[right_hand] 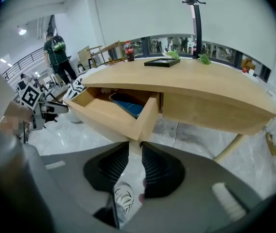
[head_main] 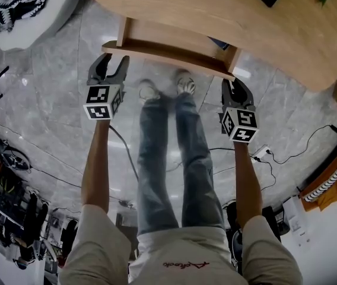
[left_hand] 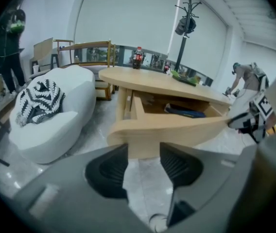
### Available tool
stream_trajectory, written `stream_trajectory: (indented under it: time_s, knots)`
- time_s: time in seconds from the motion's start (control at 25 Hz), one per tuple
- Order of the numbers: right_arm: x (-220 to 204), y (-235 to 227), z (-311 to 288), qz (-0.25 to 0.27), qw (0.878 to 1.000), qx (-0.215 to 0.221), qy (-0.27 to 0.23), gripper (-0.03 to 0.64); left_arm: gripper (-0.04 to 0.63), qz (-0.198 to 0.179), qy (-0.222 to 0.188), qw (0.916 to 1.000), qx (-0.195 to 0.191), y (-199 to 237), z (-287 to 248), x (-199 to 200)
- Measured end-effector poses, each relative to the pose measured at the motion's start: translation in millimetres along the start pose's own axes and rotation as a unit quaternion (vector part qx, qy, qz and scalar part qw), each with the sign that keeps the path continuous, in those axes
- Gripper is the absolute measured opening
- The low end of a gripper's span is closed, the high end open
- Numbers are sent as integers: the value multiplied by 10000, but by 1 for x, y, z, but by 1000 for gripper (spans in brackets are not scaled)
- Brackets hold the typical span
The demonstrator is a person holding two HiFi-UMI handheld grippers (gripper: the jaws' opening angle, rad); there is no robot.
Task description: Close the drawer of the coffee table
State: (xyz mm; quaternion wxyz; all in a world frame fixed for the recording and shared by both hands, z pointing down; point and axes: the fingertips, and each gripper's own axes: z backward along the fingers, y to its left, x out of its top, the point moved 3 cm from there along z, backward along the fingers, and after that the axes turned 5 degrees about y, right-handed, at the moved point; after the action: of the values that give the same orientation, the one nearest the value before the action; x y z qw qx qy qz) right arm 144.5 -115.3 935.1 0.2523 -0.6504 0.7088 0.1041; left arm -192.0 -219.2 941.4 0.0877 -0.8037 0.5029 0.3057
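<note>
The drawer is seen pulled out from under the coffee table, in the upper middle of the head view, just below the tabletop's near edge. It is a shallow open box of pale, smooth wood with a plain front board; a flat blue thing is seen lying inside. Its long axis is laid across the frame, sloping slightly down to the right, and its front is turned toward the lower edge. The tabletop is made of the same light wood, with a rounded outline. The left gripper is held at the drawer's left corner with its ribbed black jaws wide apart. The right gripper is held at the right corner, with only a narrow gap between its jaws; whether wood is touched cannot be told.
</note>
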Motion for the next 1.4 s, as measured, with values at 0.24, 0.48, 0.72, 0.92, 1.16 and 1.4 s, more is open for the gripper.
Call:
stream_trajectory:
  time_s: [0.24, 0.48, 0.72, 0.92, 1.16, 1.4]
  knots:
    - [3, 1, 1, 13, 10000, 4, 92, 91, 194, -29, 77, 10000, -8, 3, 0, 4]
    - [10, 0, -2, 95, 9999, 25, 99, 94, 191, 33, 64, 10000, 31, 7, -4, 12]
    - [28, -9, -12, 20, 10000, -68, -41, 93, 196, 35, -17, 10000, 44, 11, -19, 30]
    - [45, -18, -21, -19, 9998, -138, -175, 94, 196, -16, -59, 10000, 63, 16, -32, 49]
    - [63, -29, -32, -410, 9977, -315, -427, 94, 196, 34, -128, 9999, 82, 20, -47, 69]
    - [74, -39, -39, -1097, 9907, -402, -701, 105, 196, -45, -168, 9998, 76, 22, -57, 83]
